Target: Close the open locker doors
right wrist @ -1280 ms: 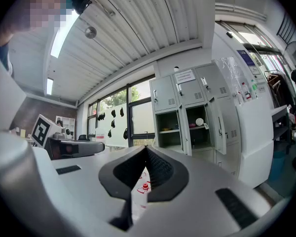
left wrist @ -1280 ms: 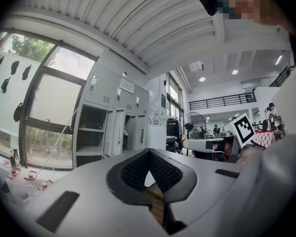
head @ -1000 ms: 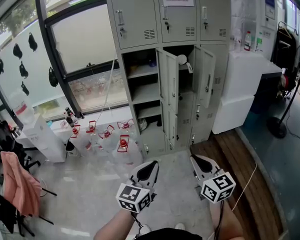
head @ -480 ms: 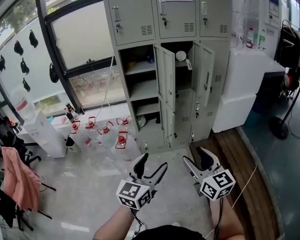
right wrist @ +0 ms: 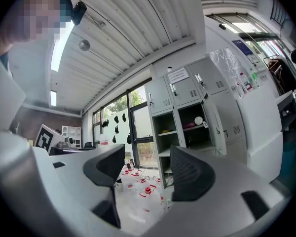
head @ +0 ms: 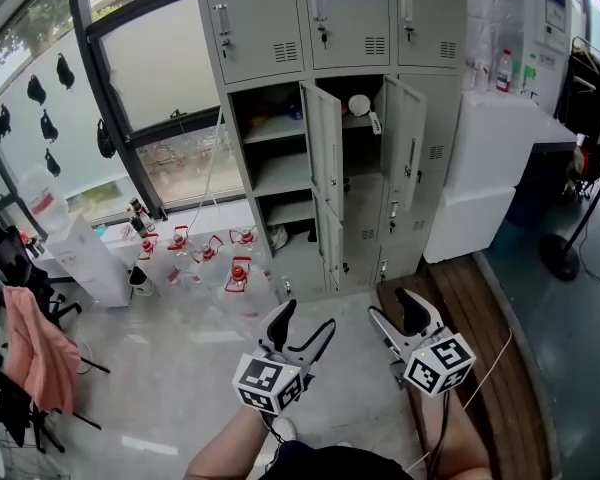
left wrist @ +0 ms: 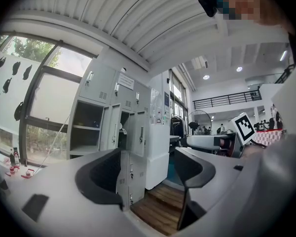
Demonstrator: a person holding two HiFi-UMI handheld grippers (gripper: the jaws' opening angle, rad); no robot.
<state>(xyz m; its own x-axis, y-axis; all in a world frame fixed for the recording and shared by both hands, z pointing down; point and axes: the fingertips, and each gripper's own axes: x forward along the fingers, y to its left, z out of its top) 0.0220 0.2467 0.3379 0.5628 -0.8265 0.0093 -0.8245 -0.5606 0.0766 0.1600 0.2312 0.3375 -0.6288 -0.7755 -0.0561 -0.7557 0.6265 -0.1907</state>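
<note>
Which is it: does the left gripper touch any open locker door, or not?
Apart. The head view shows bare floor between the left gripper and the open locker doors; its fingers have just been opening, with nothing between them.

Bare floor [head: 180, 338] ahead of left claw [head: 306, 320] and right claw [head: 393, 310]: open run to lockers [head: 260, 28]. Jugs [head: 238, 273] crowd floor ahead-left of left claw. Two open doors [head: 323, 163] jut toward claws. White cabinet [head: 480, 188] blocks ahead-right of right claw. Both claws just opened wider, gaps empty.
</note>
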